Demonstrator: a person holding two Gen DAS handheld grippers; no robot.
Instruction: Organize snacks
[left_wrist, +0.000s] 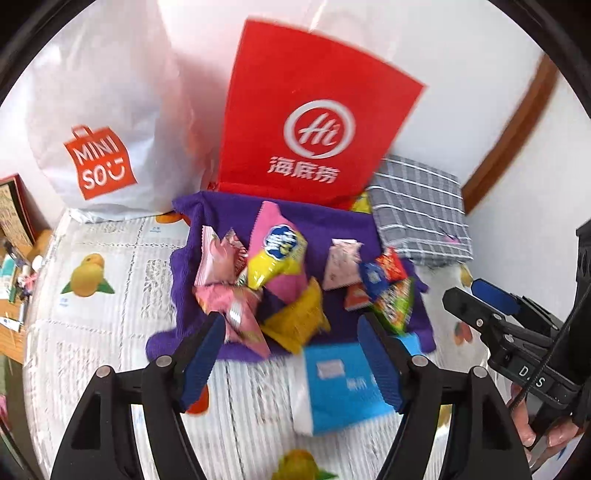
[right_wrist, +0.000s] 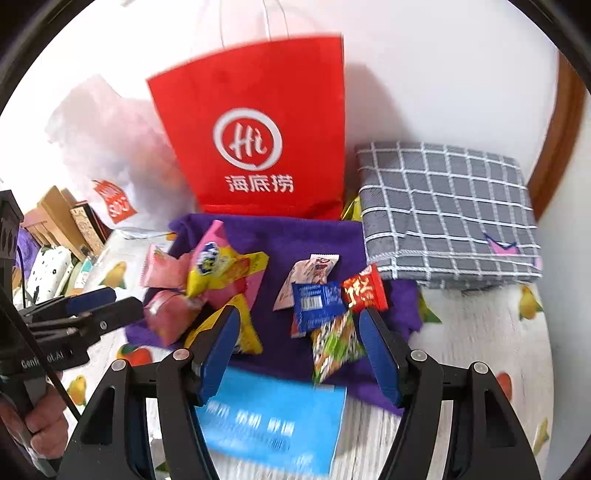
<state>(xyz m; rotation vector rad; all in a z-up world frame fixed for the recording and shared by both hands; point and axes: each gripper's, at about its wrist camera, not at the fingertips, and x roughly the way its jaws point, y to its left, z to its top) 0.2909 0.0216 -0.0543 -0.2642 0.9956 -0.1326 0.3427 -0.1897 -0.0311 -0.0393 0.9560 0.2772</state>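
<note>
Snacks (left_wrist: 277, 266) are heaped on a purple cloth (left_wrist: 332, 229) at twelve o'clock from both parted, empty grippers, left gripper (left_wrist: 291, 336) and right gripper (right_wrist: 297, 332).

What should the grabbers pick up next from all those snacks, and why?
Probably the right gripper should dip to the green packet: it lies nearest, between its open fingers, on the purple cloth. The left gripper is open and empty too.

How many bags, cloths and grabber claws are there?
Bags: 2, the white bag and the red bag.
Cloths: 2, the purple cloth and the grey checked cloth.
Grippers: 2, the left gripper and the right gripper.
Total: 6.
</note>
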